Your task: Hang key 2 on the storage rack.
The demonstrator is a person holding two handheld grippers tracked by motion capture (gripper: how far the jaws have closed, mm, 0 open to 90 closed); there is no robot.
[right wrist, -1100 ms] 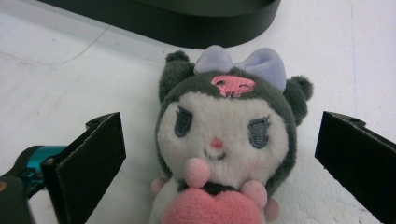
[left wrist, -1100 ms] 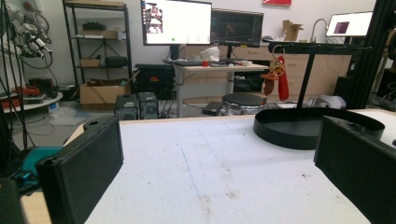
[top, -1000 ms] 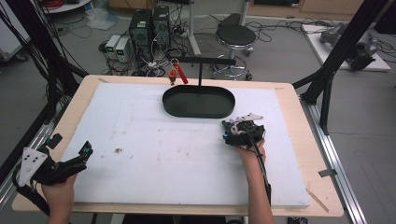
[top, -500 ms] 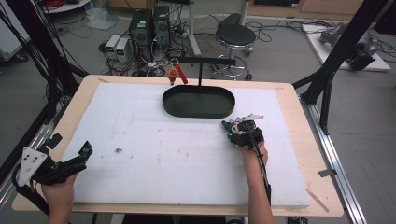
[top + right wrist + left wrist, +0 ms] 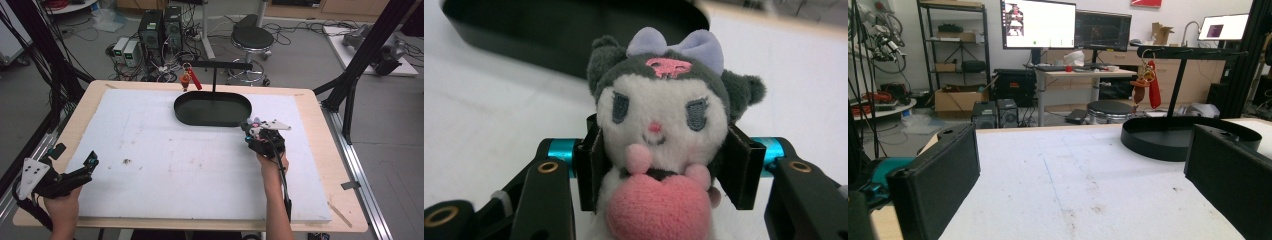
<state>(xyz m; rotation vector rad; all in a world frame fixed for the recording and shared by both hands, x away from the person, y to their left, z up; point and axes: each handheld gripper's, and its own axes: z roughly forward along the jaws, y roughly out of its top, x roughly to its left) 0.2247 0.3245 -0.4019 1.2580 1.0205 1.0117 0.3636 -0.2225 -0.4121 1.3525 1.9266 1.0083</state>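
Note:
A small plush toy with a white face, dark ears, a lilac bow and a pink heart sits upright between the jaws of my right gripper. The jaws have just been closing and both pads now press on its sides. From above, the right gripper holds the plush toy just off the right end of a black oval tray. My left gripper rests at the near left corner, open with nothing between its jaws.
A white foam board covers the wooden table. Behind the tray stands a black T-shaped stand with a red keychain hanging from its left end. A dark speck lies on the board.
The right gripper's jaws have closed on the plush toy, with the hand barely shifting. The left hand has stayed where it was.

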